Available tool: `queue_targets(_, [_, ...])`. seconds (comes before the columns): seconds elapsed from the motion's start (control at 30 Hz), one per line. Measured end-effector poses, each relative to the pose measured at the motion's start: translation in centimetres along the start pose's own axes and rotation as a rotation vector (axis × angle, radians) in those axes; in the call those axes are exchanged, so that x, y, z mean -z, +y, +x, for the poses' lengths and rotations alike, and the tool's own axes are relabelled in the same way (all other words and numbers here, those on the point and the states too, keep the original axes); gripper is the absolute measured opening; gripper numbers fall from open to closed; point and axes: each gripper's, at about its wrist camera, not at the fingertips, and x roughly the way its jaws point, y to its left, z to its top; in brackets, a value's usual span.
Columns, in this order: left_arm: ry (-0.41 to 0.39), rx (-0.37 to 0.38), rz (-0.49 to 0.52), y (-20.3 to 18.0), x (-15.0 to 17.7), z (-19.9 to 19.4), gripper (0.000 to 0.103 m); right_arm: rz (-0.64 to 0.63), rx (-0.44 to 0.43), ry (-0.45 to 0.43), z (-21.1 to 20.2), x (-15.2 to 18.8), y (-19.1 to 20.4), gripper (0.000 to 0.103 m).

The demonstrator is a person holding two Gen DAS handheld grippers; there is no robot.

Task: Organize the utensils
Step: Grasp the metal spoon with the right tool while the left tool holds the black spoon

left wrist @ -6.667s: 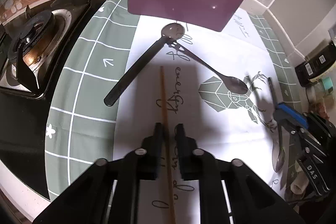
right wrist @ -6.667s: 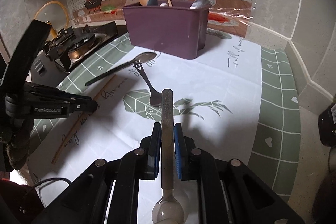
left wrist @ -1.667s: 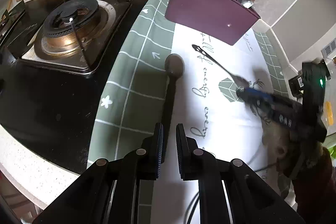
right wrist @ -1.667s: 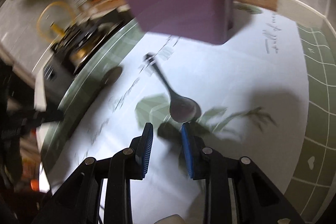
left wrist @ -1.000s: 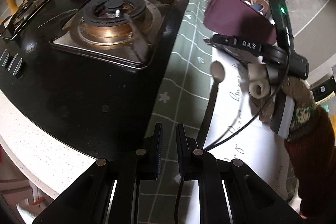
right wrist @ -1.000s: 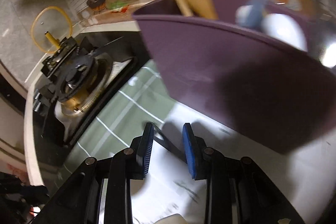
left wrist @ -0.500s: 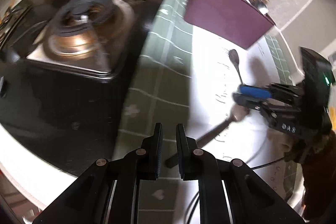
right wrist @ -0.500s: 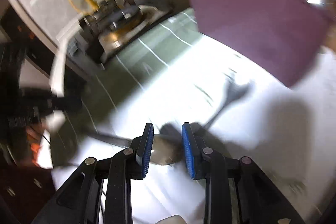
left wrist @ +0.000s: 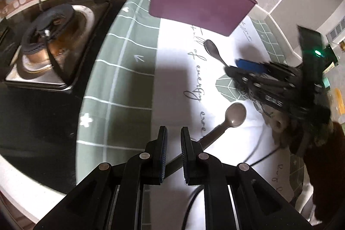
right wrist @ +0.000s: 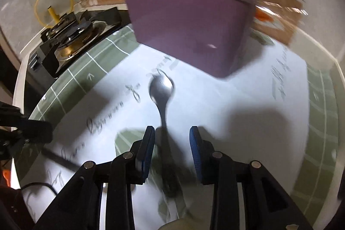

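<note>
A purple utensil holder [left wrist: 198, 5] [right wrist: 187, 36] with several utensils in it stands at the back of the mat. A metal spoon [right wrist: 161, 85] [left wrist: 212, 50] lies in front of it, bowl toward the holder. Its handle runs back between the fingers of my right gripper [right wrist: 172, 139] [left wrist: 248, 66], whose jaws are opening; the pads do not press on it. A dark grey spoon [left wrist: 236, 114] lies nearer, and its handle passes under my left gripper [left wrist: 173, 139]. That gripper's jaws stand a narrow gap apart with nothing between them.
A gas stove [left wrist: 54, 36] [right wrist: 71, 36] sits left of the green and white mat [left wrist: 120, 79]. A yellow-rimmed lid [right wrist: 54, 3] leans behind the stove. A cable [left wrist: 258, 156] trails over the mat near a person's sleeve [left wrist: 323, 165]. The tiled wall rises behind the holder.
My right gripper has come over the metal spoon's handle and its jaws stand wider. The left view has swung right, and the dark spoon now lies just ahead of the left fingers.
</note>
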Motion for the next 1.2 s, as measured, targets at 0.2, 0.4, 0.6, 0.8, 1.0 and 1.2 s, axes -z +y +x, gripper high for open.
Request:
queue_targets(0.2, [-0.044, 0.001, 0.018, 1.1, 0.7, -1.8, 0.014, -0.105, 0.001, -0.020, 2.1, -2.8, 1.6, 0.037])
queue_targets(0.4, [-0.010, 0.078, 0.203, -1.5, 0.7, -1.0, 0.015, -0.079, -0.004, -0.046, 0.4, -2.2, 1.6, 0.025])
queue_targets(0.6, [0.055, 0.092, 0.403, -6.1, 0.0, 2.3, 0.015, 0.017, -0.006, -0.105, -6.4, 2.4, -0.4, 0.025])
queue_targets(0.8, [0.083, 0.019, 0.607, -10.5, -0.4, 4.8, 0.015, 0.123, 0.026, -0.128, -10.5, 6.5, -2.4, 0.024])
queue_targets(1.0, [0.052, -0.065, 0.626, -11.2, -1.7, 5.8, 0.017, 0.195, 0.046, -0.148, -12.2, 8.6, -3.5, 0.017])
queue_targets(1.2, [0.070, -0.074, 0.524, -9.1, -2.9, 6.1, 0.021, 0.194, 0.037, -0.103, -11.5, 9.8, -3.3, 0.019])
